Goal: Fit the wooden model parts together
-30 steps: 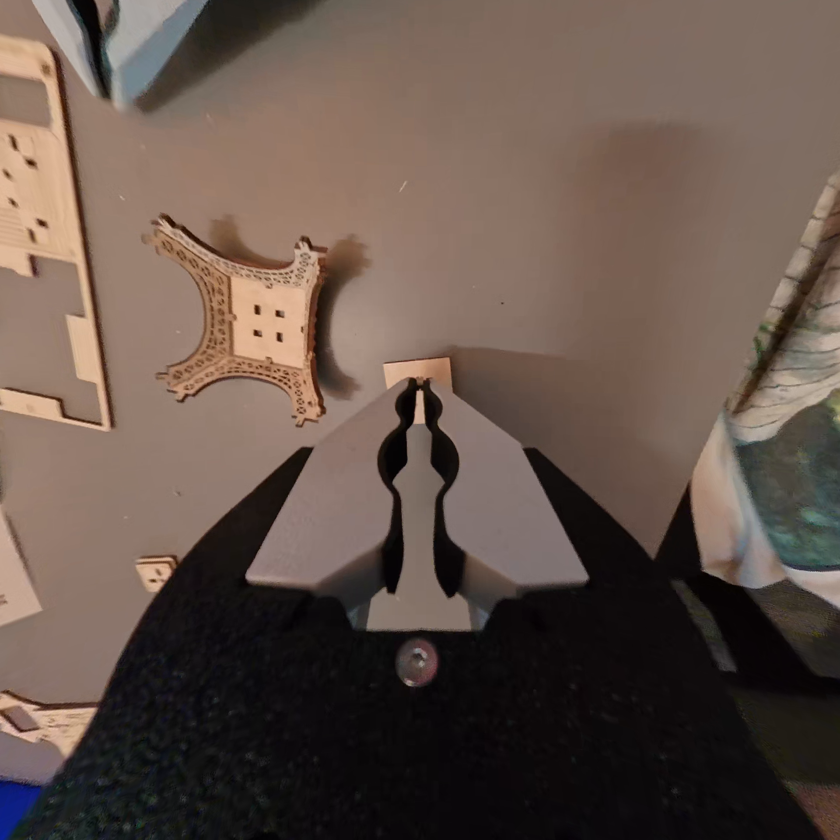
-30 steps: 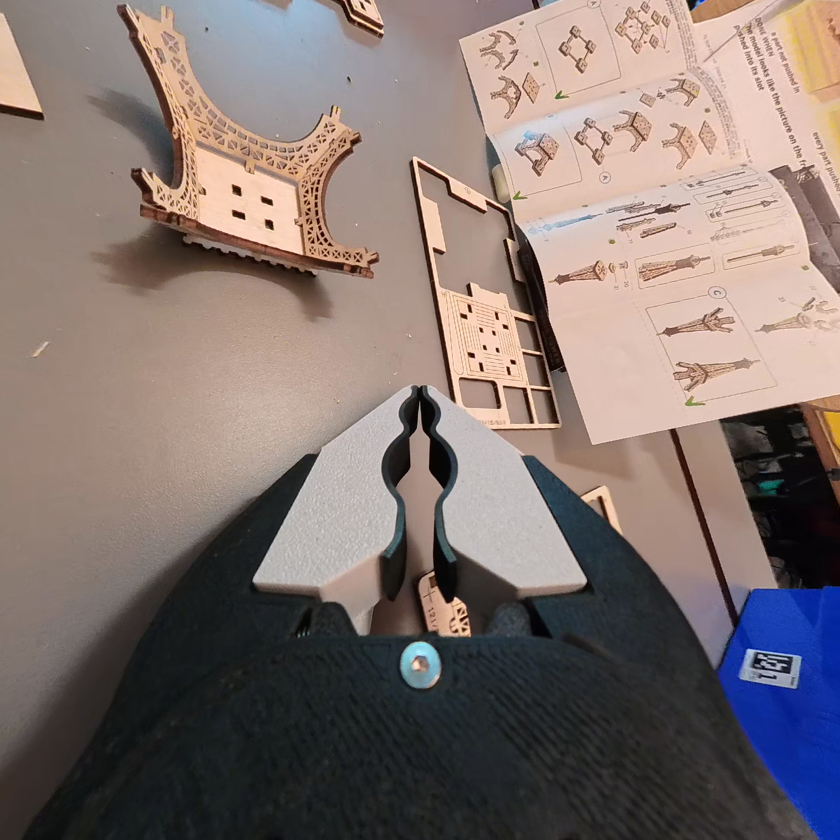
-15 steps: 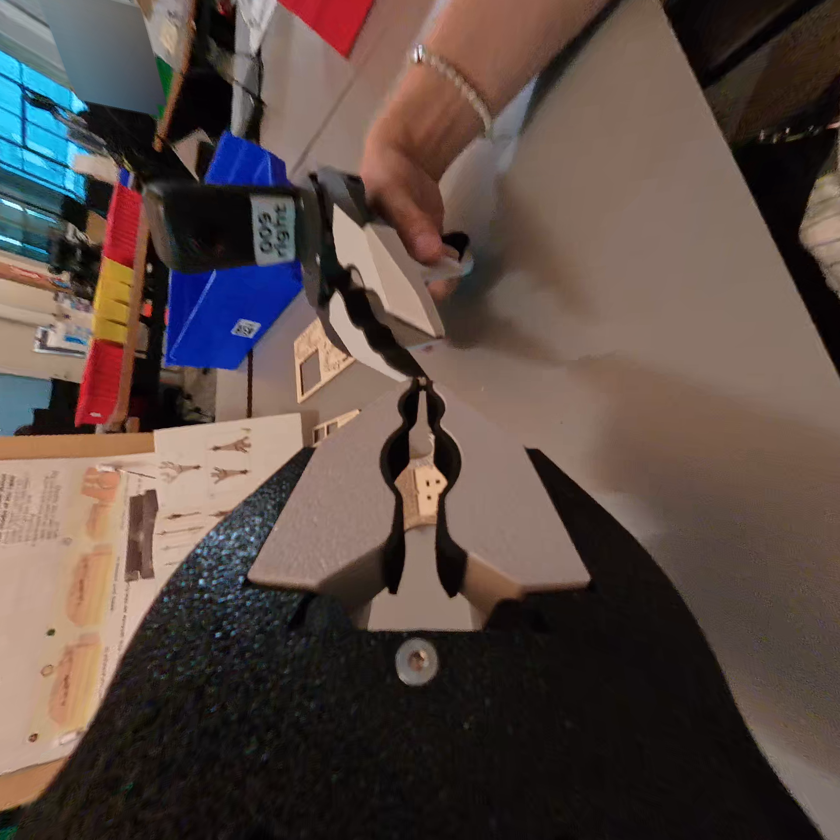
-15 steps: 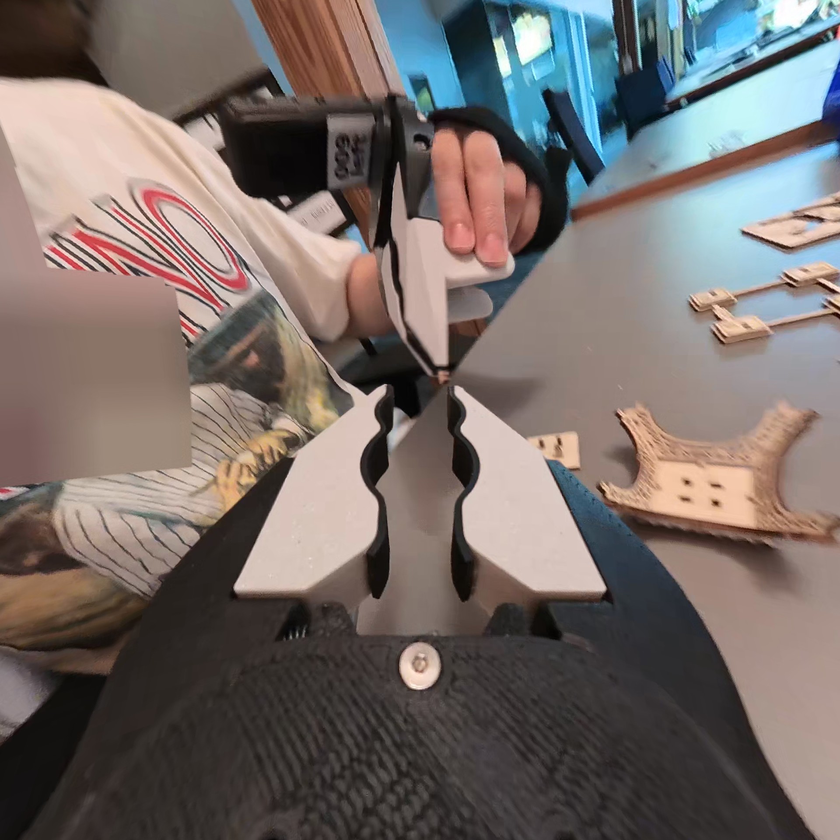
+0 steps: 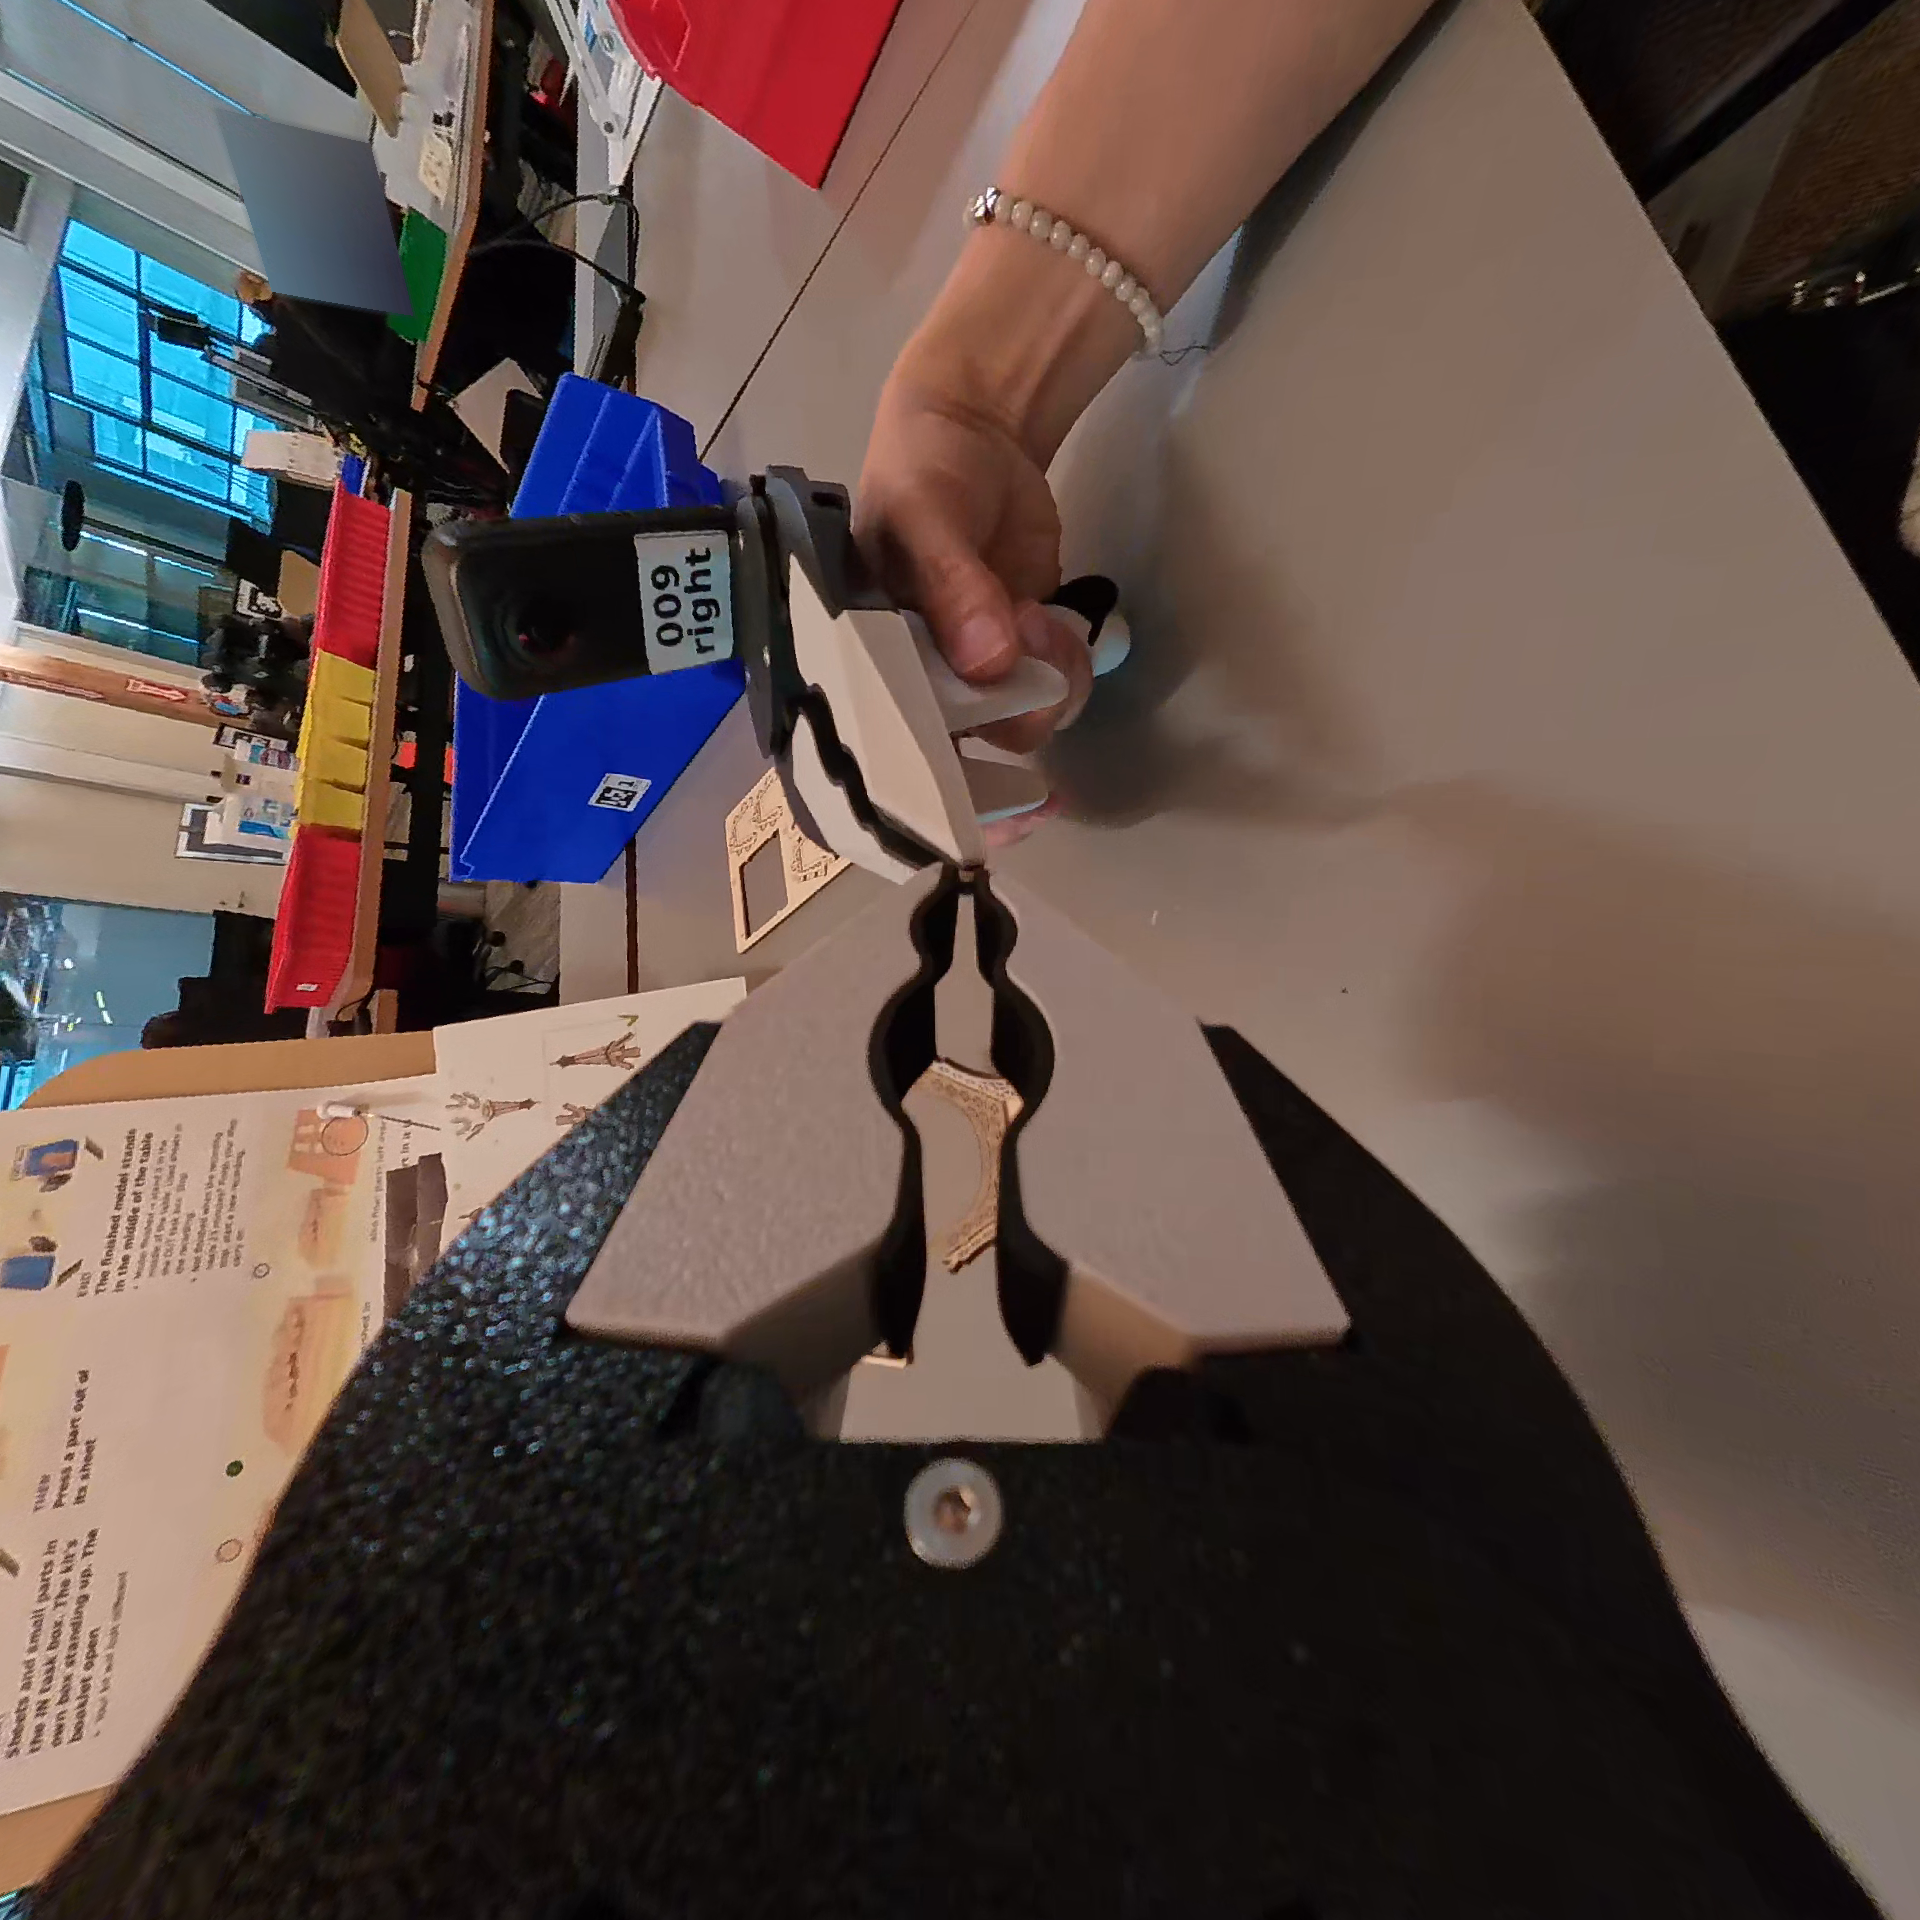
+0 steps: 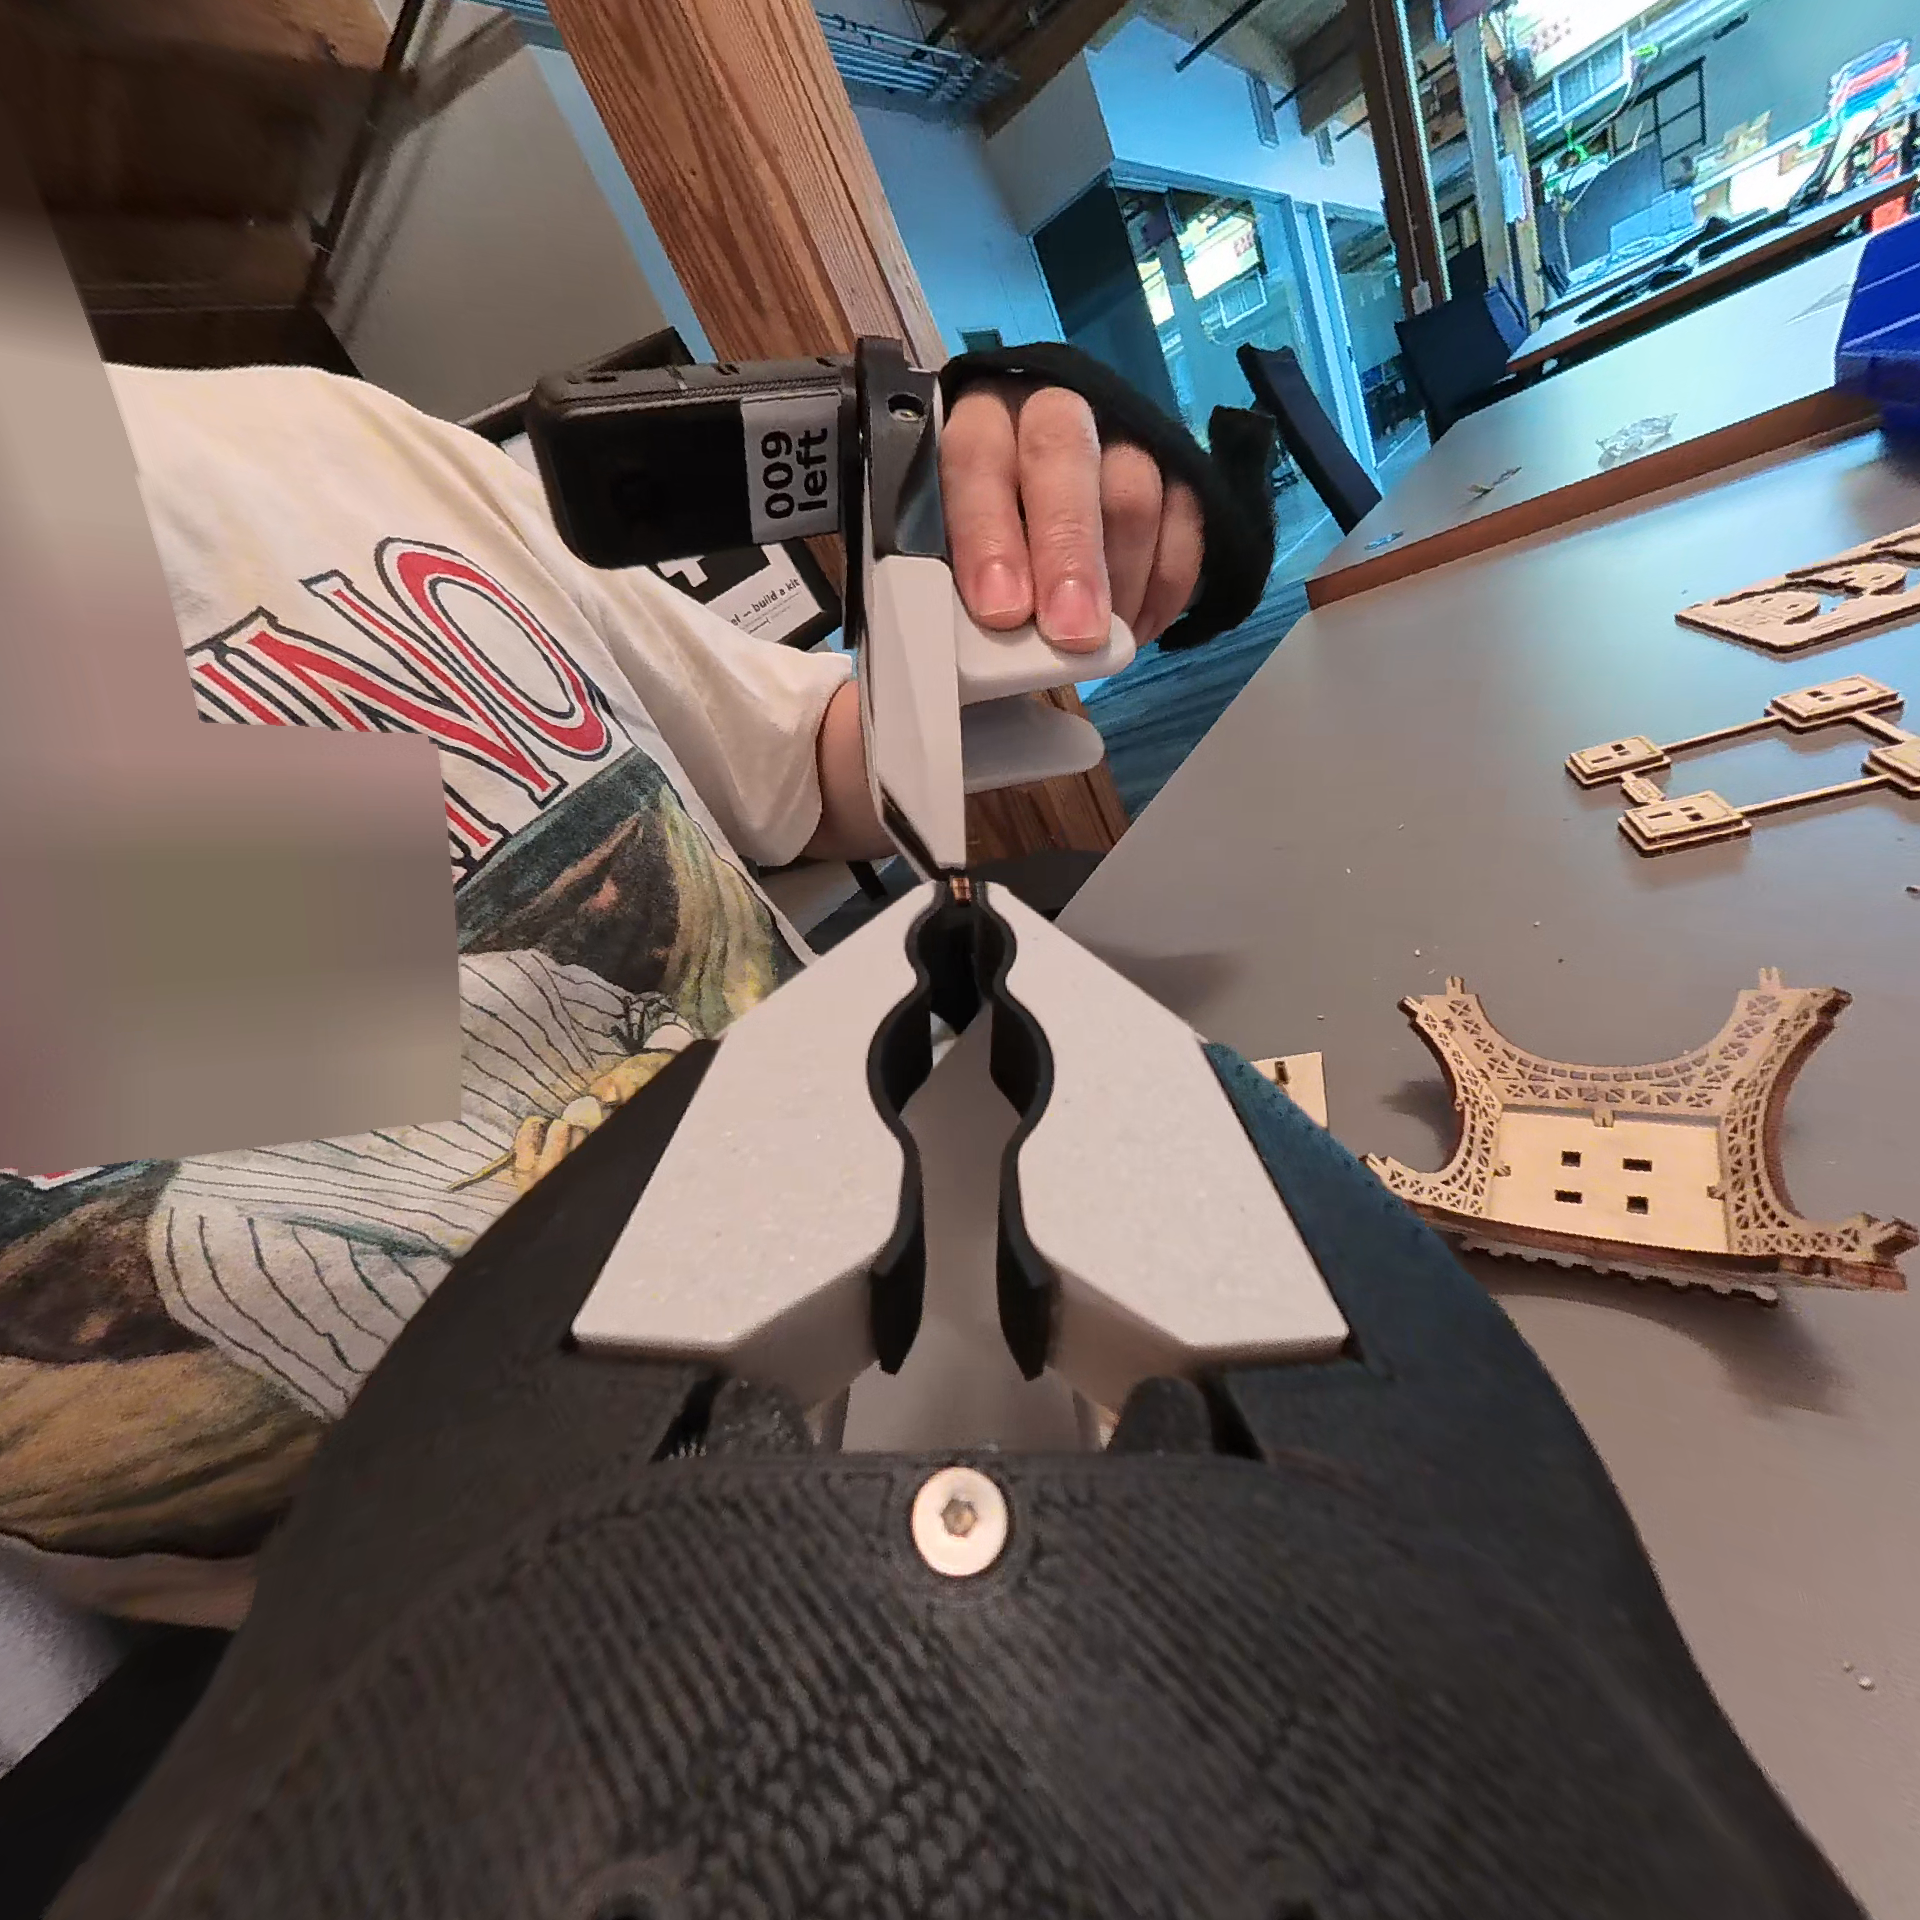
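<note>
My left gripper (image 5: 966, 883) and right gripper (image 6: 961, 896) meet tip to tip above the grey table (image 6: 1455, 831). A small wooden piece (image 6: 961, 887) sits pinched where the tips meet, seen edge-on; it also shows in the left wrist view (image 5: 966, 871). Both grippers look shut on it. The left gripper comes down from above in the right wrist view (image 6: 954, 864). The right gripper enters from the upper left in the left wrist view (image 5: 961, 858). The lattice tower base (image 6: 1621, 1153) lies flat on the table to the right, apart from both grippers.
A small square plate (image 6: 1294, 1086) lies beside the tower base. A wooden frame with foot parts (image 6: 1756, 769) and a cut sheet (image 6: 1818, 603) lie farther back. An instruction sheet (image 5: 208, 1299), a cut-out sheet (image 5: 774, 862) and a blue bin (image 5: 592, 727) are on the table's other side. Both grippers' tips are close together, under 4 cm apart.
Both grippers rose from the table and turned to face each other. The right gripper, open half a second ago, has closed onto the small piece at the left gripper's tips.
</note>
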A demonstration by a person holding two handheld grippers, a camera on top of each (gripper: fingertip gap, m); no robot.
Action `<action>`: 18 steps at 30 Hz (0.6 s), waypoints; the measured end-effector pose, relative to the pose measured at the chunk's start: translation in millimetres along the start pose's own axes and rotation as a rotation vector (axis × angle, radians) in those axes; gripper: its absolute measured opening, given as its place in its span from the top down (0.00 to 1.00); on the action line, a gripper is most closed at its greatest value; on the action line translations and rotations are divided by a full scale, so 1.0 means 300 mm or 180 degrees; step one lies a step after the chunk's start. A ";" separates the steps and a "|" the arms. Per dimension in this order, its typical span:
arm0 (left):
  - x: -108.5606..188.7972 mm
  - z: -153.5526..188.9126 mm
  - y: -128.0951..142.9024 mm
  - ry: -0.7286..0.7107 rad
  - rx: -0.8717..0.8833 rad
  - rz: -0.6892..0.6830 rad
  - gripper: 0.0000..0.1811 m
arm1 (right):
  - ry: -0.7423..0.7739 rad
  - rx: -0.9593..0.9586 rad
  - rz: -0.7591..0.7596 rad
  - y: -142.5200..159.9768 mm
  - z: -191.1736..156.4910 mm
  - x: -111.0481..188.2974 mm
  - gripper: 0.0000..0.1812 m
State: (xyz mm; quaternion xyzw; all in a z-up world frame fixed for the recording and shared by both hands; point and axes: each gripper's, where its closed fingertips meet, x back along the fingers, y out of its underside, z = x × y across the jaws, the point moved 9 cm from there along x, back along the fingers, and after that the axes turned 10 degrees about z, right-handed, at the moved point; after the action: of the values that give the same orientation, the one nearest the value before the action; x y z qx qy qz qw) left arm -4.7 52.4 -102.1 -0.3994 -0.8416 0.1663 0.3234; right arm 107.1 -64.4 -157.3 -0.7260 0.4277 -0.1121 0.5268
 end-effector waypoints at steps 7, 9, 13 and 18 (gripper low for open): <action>0.008 -0.010 0.024 -0.0181 0.0270 -0.0036 1.00 | 0.0178 0.0343 0.0037 -0.012 0.007 -0.002 1.00; 0.014 -0.014 0.035 -0.0230 0.0483 -0.0029 0.96 | 0.0279 0.0529 0.0063 -0.018 0.009 -0.003 1.00; 0.038 -0.040 0.067 -0.0287 0.1557 0.0074 0.92 | 0.0548 0.1080 0.0073 -0.024 0.008 -0.009 1.00; 0.059 -0.067 0.099 -0.0299 0.2679 0.0378 0.99 | 0.0734 0.1772 0.0168 -0.032 -0.013 -0.028 0.99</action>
State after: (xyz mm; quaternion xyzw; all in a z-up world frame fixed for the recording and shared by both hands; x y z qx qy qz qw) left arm 17.3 85.3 -96.1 -0.2723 -0.6897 0.5316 0.4094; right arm 104.3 -60.0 -145.1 -0.5248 0.4563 -0.2928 0.6562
